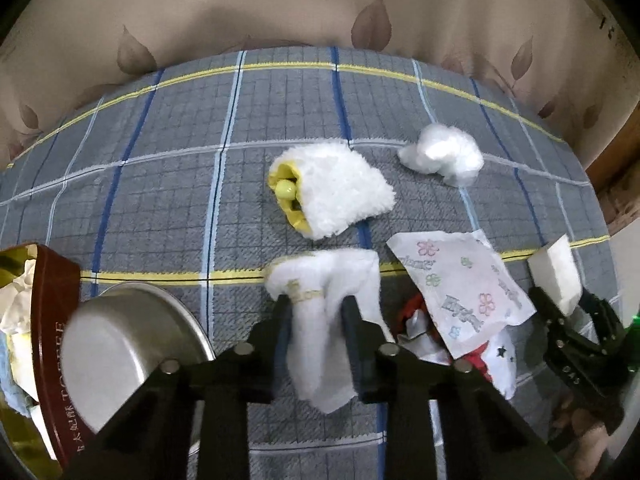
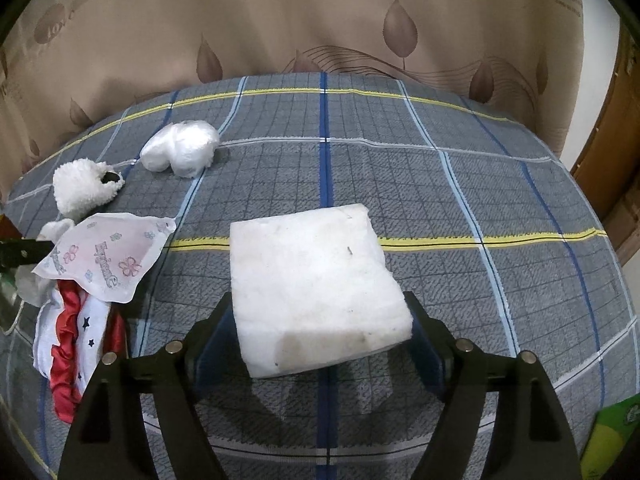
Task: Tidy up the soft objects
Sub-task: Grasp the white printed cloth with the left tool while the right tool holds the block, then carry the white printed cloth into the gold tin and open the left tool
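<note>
Left wrist view: left gripper [image 1: 316, 308] was pinching a white terry cloth with a gold-stitched band [image 1: 324, 312]; both fingers pressed into its folds, cloth bunched between them and draped toward the camera over the grey plaid bedsheet [image 1: 168, 184]. Far of it lay a white fleece pouch with yellow lining [image 1: 340, 188], mouth facing left. Far right sat a crumpled clear plastic bag [image 1: 442, 154]. Just right of the gripper, a white flower-printed wrapper [image 1: 464, 292] lay on top of a red-and-white star-print fabric [image 1: 496, 364]. Near left: a round silver metal pan [image 1: 120, 344] leaning against a dark red tin [image 1: 50, 320] that held crumpled white material. Far right edge: right gripper [image 1: 564, 300] around a white block.

Right wrist view: right gripper [image 2: 320, 320] was spread wide, its fingers straddling the white rectangular foam block [image 2: 316, 284]. Whether the pads actually pressed on it, can't tell; the left side showed a small gap. Block rested on the bedsheet, centre of view. Wrapper, star fabric, pouch and plastic bag were all off to the left. Beige leaf-print curtain [image 2: 320, 20] behind.
</note>
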### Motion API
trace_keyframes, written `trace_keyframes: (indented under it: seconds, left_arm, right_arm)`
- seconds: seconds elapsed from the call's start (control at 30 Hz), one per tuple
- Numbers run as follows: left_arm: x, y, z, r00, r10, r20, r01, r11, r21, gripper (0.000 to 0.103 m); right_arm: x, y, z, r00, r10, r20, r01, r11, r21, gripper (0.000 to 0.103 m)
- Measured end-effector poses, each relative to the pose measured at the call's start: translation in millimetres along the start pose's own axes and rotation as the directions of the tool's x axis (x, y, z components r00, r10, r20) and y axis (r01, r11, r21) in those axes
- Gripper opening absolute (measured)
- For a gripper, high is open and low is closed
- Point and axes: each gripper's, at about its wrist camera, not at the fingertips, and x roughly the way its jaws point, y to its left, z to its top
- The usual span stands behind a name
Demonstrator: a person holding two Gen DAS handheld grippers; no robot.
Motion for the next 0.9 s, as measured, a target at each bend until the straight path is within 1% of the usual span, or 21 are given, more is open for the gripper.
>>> trace_keyframes:
  seconds: [0.37, 0.5, 0.7, 0.9]
  left_arm:
    - [-31.0, -5.8, -13.9, 0.999, -0.042, 0.02, 0.041, 0.998, 0.041, 0.022]
    - [-40.8, -3.3, -15.1, 0.998, -0.049, 0.028, 0.048, 0.998, 0.036, 0.022]
    - [-54.6, 2.0, -18.2, 0.998, -0.042, 0.038, 0.04, 0.999, 0.03, 0.022]
    - [-73.9, 12.6, -20.5, 0.998, -0.019, 0.059, 0.017, 0.999, 0.042, 0.022]
  right_arm:
    - [0.9, -2.1, 0.3, 1.0, 0.0, 0.0, 0.0, 1.0, 0.002, 0.077]
    - [0.6, -2.0, 0.5, 1.0, -0.001, 0.001, 0.001, 1.0, 0.001, 0.077]
    - [0.4, -2.1, 0.2, 1.0, -0.002, 0.002, 0.002, 1.0, 0.001, 0.077]
    - [0.8, -2.1, 0.1, 1.0, -0.003, 0.002, 0.003, 1.0, 0.001, 0.077]
